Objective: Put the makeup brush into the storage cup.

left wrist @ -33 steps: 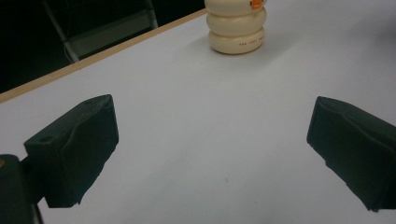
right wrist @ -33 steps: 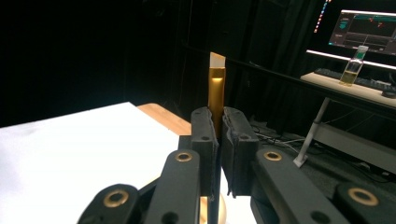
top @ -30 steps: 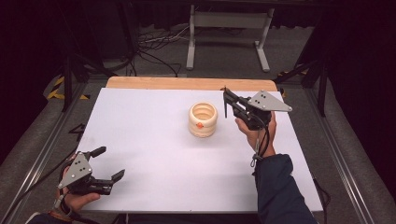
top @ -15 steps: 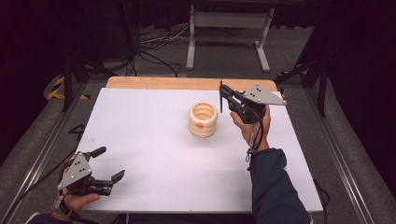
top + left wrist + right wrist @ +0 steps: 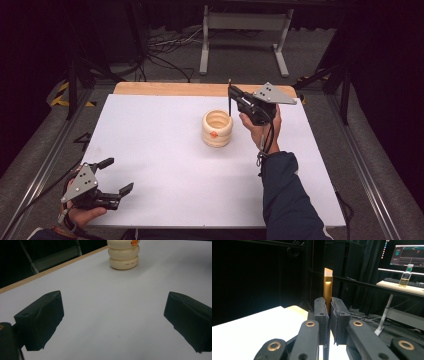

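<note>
In the high view we see the right claw (image 5: 231,97) raised over the far part of the white table (image 5: 150,150), pinching a thin dark stick (image 5: 229,102) that hangs upright just above the right rim of the cream ribbed holder (image 5: 217,128). In the right gripper view its pads press on a golden stick end (image 5: 328,288). The left claw (image 5: 114,175) rests spread wide at the table's near left corner, holding nothing.

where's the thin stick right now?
The thin stick is clamped upright in the right gripper, held just right of the cream ribbed holder at the far middle of the white table in the high view.
</note>
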